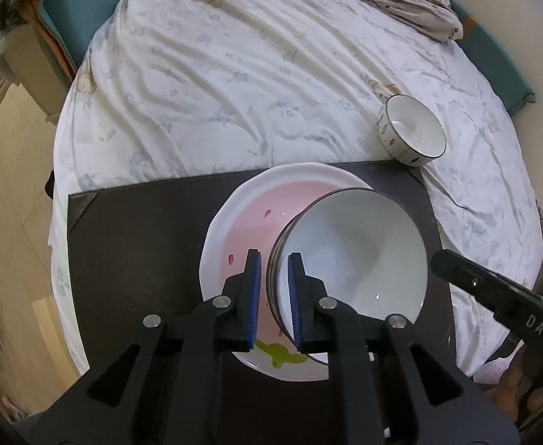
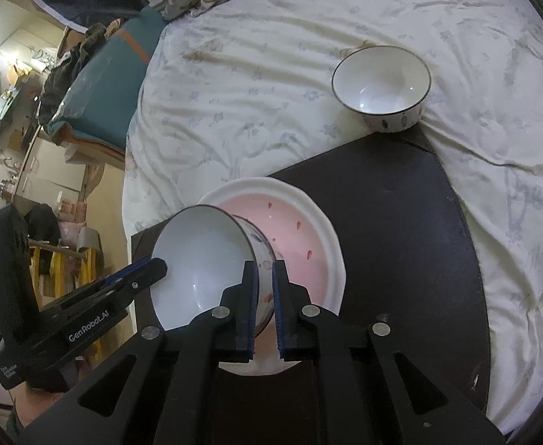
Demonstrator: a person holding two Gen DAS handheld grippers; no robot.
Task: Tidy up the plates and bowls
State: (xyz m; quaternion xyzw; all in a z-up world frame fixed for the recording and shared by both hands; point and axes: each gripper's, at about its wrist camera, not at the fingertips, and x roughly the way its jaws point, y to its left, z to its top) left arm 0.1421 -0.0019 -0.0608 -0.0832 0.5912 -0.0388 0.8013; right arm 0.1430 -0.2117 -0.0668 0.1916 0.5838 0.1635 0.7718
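**Two claws on one bowl, over the pink plate**

Left claw (image 1: 275, 293) is set narrow, with its blue pads either side of the bowl (image 1: 353, 259) rim, one pad inside and one outside. There looks to be a sliver of gap on each side of the rim, so whether it's actually pinching can't be told from these views.

Right claw (image 2: 264, 296) is on the opposite side of that bowl. The bowl's wall fills the space between its pads, so that one looks clamped on.

The bowl itself is white inside with a dark rim line. It's tipped over quite a bit, with its mouth leaning toward the left claw's side. It hangs over the plate (image 1: 241, 215), which is white with a pink middle, red specks and a green blob near the close edge. The plate lies flat on a dark mat (image 1: 134, 252), and the mat sits on a bed sheet (image 1: 234, 74) with a pale flower print.

A small bowl (image 1: 414, 129) stands upright at the mat's far corner, well apart from the plate. It has little leaf marks on its side.
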